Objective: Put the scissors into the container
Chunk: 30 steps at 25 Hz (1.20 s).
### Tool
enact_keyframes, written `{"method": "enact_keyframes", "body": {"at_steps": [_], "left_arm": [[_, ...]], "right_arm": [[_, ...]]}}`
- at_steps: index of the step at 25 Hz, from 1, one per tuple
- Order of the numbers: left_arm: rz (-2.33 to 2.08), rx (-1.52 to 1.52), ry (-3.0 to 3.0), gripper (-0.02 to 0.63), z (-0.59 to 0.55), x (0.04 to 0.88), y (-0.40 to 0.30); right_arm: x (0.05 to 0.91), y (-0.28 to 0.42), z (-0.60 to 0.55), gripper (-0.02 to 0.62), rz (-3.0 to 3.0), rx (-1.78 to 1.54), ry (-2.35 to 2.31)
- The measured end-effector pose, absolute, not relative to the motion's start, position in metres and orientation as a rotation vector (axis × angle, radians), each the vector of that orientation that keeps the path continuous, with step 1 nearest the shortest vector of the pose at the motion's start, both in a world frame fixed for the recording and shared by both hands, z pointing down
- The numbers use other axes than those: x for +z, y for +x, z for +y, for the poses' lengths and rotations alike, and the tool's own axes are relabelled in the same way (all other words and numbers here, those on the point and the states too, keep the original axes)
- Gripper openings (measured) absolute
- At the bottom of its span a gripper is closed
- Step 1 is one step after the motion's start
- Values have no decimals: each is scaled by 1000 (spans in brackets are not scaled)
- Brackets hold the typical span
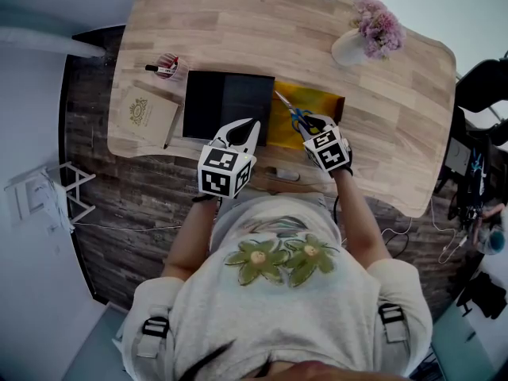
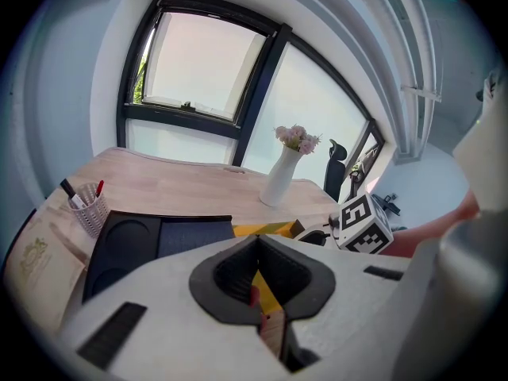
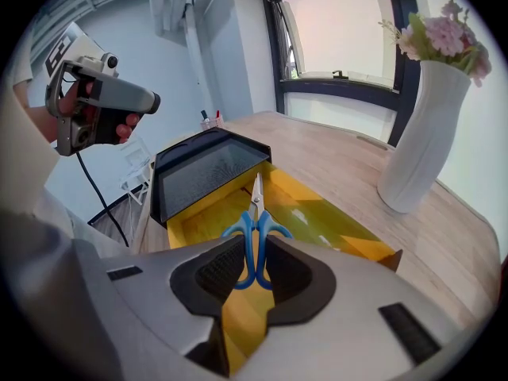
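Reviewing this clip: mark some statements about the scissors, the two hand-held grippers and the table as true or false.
1. The right hand-held gripper is shut on the blue-handled scissors. True.
2. The scissors lie flat on the black tray. False: the right hand-held gripper holds them over the yellow container, blades pointing away from it.
3. A white vase with flowers stands on the wooden table. True.
4. The left hand-held gripper grips the pen cup. False: it holds nothing, and the pen cup stands apart near the table's left edge.
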State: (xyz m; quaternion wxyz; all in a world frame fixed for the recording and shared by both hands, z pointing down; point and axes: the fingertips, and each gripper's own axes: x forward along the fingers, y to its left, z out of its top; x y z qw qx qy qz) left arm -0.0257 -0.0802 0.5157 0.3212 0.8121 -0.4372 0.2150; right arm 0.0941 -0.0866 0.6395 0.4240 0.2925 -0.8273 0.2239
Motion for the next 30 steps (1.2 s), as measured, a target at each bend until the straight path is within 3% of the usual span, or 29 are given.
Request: {"method": "enact_keyframes", "body": {"at_steps": [30], "left_arm": [[-1160, 566, 2094, 8, -78, 526, -30]], "right_arm": [[662, 86, -87, 83, -2013, 548, 643]]}}
